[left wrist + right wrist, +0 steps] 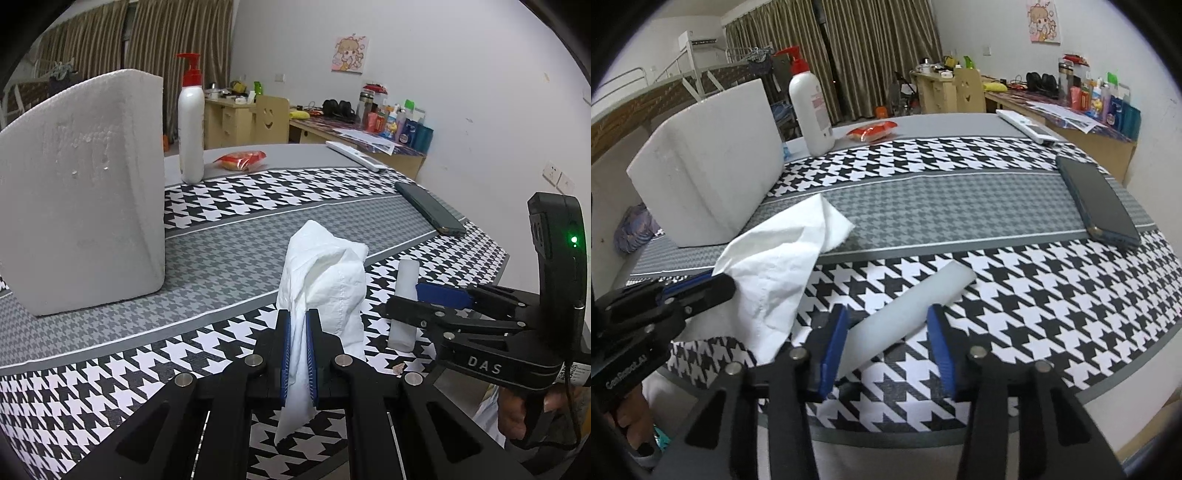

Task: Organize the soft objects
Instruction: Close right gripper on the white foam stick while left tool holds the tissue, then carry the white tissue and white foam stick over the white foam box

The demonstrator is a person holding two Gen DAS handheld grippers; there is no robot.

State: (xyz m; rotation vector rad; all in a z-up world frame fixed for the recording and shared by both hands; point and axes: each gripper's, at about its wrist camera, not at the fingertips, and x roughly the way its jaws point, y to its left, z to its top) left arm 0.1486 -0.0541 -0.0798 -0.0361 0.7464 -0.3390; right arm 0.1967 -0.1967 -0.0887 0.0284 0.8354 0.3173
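Left tongs (298,350) pinch the tissue (325,280). Right tongs (886,347) stand spread around the foam stick (905,317), which points toward upper right, its near end hidden.

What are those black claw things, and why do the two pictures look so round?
They are grabbing tools; a person holds one in each hand. Each tool carries a wide-angle camera looking along its jaws, which bends the picture round. One picture comes from the left gripper, whose jaws are shut on a white tissue. The other comes from the right gripper, whose open jaws sit either side of a white foam stick lying on the checked cloth. Also on the table: a big foam block, a pump bottle, a red snack packet, a phone and a remote.
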